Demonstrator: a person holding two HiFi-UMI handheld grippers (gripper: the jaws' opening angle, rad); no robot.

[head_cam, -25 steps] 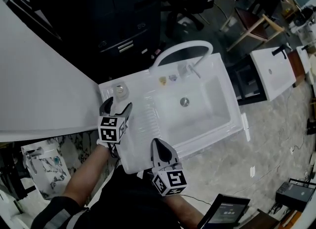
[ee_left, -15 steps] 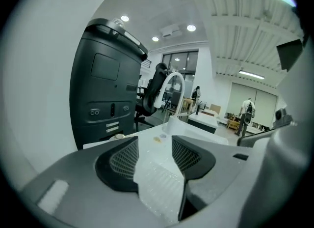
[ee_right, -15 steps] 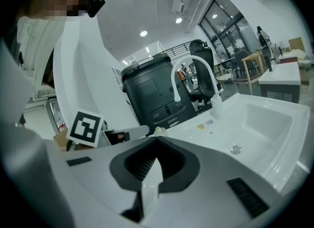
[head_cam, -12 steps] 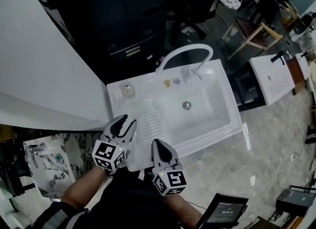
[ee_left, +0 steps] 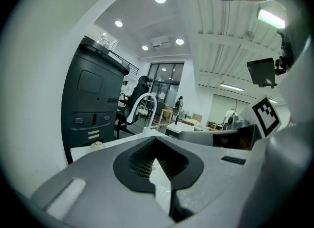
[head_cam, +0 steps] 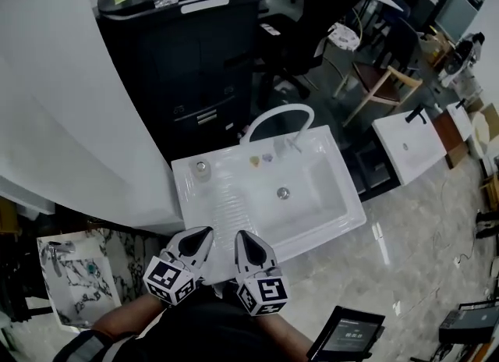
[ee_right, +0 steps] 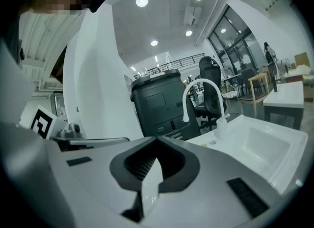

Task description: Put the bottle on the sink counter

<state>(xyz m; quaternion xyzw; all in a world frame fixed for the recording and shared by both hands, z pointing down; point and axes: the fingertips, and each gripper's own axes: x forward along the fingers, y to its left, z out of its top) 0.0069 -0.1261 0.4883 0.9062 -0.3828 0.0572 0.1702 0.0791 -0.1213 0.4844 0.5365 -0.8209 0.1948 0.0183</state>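
a white sink counter (head_cam: 187, 196) seen from above. its basin (head_cam: 316, 196), with a round drain (head_cam: 283, 193), fills the right side. a ribbed draining area (head_cam: 226, 206) lies on the left. a small clear bottle (head_cam: 201, 167) stands at the back left corner. a white arched faucet (head_cam: 274, 110) rises from the back edge, with two small objects (head_cam: 261, 159) just beside its base.

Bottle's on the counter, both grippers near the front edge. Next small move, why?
Probably just hold off: the bottle stands on the sink counter, clear of the left gripper, whose jaws have just closed empty, and the shut right gripper.
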